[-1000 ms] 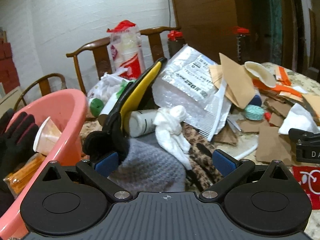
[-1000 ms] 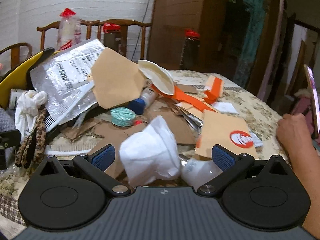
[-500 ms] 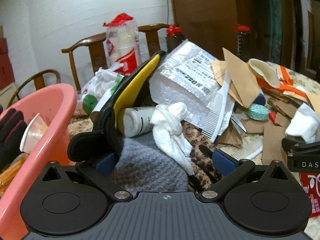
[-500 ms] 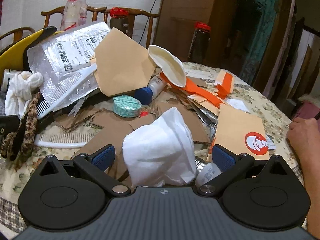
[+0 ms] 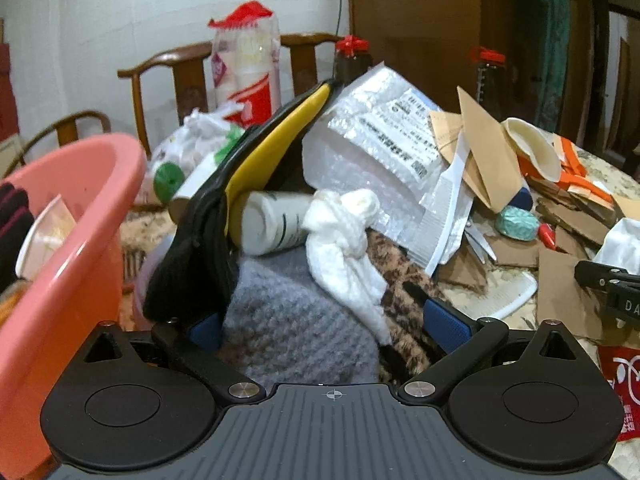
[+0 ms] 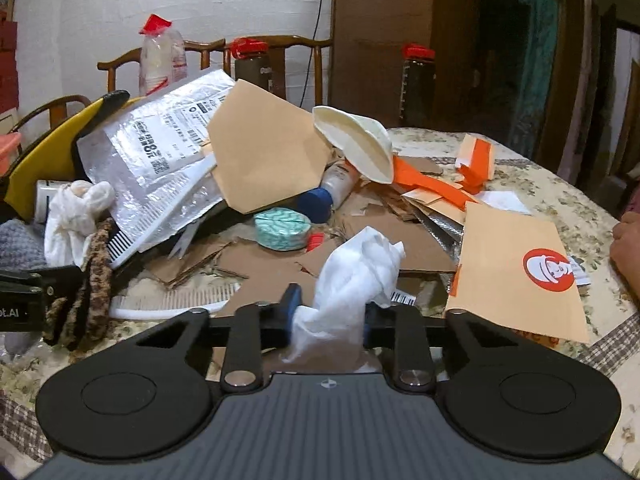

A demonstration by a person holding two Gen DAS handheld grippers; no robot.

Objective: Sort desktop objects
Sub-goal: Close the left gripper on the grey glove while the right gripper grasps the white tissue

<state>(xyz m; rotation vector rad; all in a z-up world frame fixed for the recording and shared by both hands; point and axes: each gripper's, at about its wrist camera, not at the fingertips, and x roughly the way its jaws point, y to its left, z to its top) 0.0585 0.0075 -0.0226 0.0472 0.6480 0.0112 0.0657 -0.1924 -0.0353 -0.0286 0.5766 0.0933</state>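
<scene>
My right gripper (image 6: 328,316) is shut on a crumpled white tissue (image 6: 356,276) and holds it over brown cardboard scraps (image 6: 272,260). My left gripper (image 5: 324,326) is open, its blue pads on either side of a grey knitted cloth (image 5: 288,320), with a knotted white rag (image 5: 344,236) and a leopard-print strip (image 5: 404,296) just ahead. A black-and-yellow case (image 5: 256,176) leans over a white bottle (image 5: 272,224). The tissue also shows at the right edge of the left wrist view (image 5: 622,240).
A pink basin (image 5: 68,240) with a paper cup and dark gloves stands at the left. Ahead lie a bubble mailer (image 6: 160,156), brown envelopes (image 6: 264,156), a white comb (image 6: 180,300), a teal tape roll (image 6: 282,228) and orange strips (image 6: 432,184). A person's hand (image 6: 628,248) rests at the right.
My right gripper has closed on the white tissue and drawn it up and back. My left gripper has edged forward over the grey cloth and stays open.
</scene>
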